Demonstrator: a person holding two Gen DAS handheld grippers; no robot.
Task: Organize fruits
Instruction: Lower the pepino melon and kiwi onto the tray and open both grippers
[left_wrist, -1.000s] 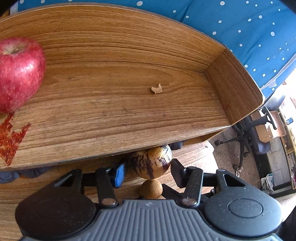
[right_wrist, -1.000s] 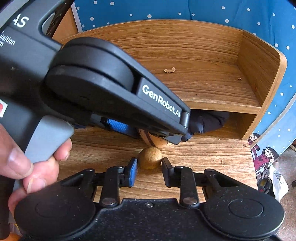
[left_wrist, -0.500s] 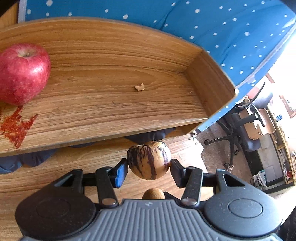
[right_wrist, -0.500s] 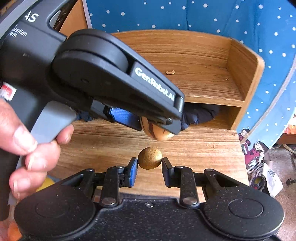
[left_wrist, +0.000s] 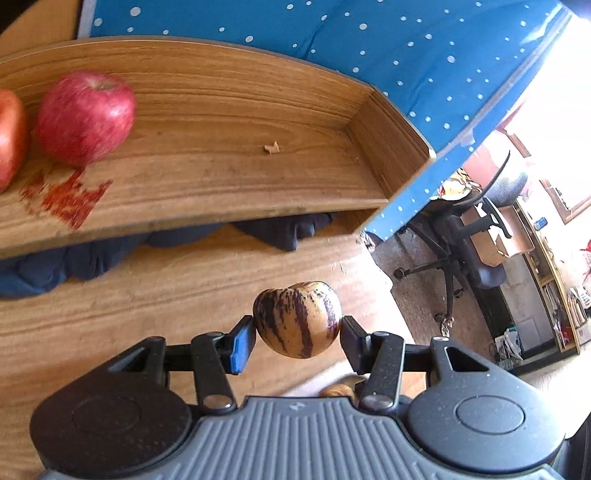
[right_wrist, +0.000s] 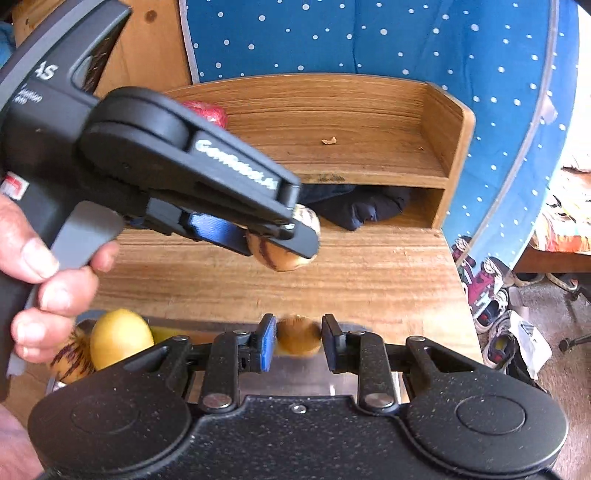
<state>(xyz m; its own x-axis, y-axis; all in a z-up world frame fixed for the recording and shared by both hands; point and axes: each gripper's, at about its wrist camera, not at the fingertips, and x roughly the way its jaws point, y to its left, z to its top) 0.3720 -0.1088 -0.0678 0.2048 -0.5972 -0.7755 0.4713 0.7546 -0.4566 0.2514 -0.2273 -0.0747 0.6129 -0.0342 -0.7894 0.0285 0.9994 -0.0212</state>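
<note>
Wooden desk (right_wrist: 369, 273) under me, a steel tray (right_wrist: 295, 380) at the near edge with 1 yellow fruit (right_wrist: 120, 338) and a striped one waiting, and my right gripper (right_wrist: 298, 338) is clamped on a small brown round fruit (right_wrist: 297, 334) just above it. Up ahead my left gripper (left_wrist: 297, 334) pinches a striped fruit (left_wrist: 297, 319), cream skin streaked dark purple, in mid-air over the desk. Beyond, the shelf (left_wrist: 221, 177) already carries 2 red apples (left_wrist: 86, 116), so I reckon we're partway, with these 2 and the tray's fruit left.
</note>
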